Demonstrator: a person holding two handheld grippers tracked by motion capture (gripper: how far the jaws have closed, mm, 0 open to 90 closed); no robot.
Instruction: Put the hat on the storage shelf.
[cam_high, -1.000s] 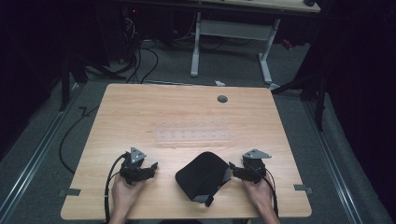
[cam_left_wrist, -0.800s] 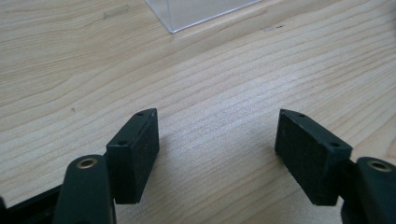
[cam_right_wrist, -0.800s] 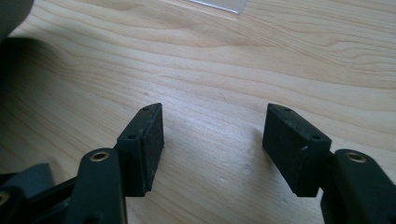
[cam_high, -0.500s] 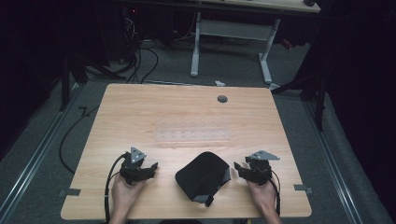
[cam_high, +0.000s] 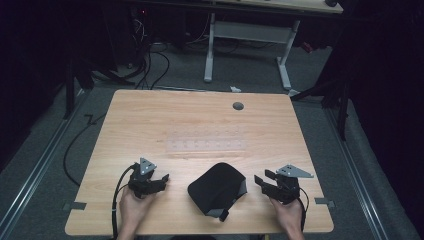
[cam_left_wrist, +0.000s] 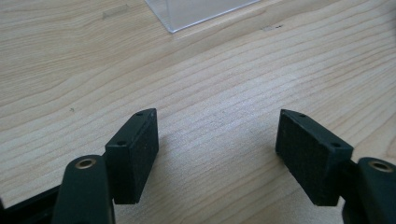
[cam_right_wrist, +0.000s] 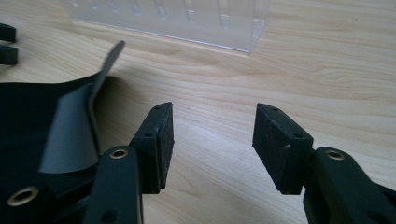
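A black fabric item (cam_high: 216, 189) with a grey flap (cam_right_wrist: 70, 135) lies near the table's front edge, between my two grippers. My left gripper (cam_high: 163, 180) rests on the table left of it, a short gap away, open, with bare wood between its jaws (cam_left_wrist: 217, 127). My right gripper (cam_high: 261, 179) sits just right of the fabric, apart from it, and is open with nothing between its pads (cam_right_wrist: 212, 122). In the right gripper view the black fabric (cam_right_wrist: 37, 116) lies beside the left jaw, and the left gripper's fingertips (cam_right_wrist: 7, 44) show beyond it.
A clear plastic rack (cam_high: 206, 145) lies flat mid-table, behind the fabric; it appears as a transparent edge (cam_left_wrist: 201, 11) and as a slotted strip (cam_right_wrist: 173, 18). A round grey grommet (cam_high: 238, 106) sits at the table's back. Cables trail on the floor to the left.
My right gripper has drawn back to the right, away from the edge of the black fabric where it was. The left gripper has stayed put.
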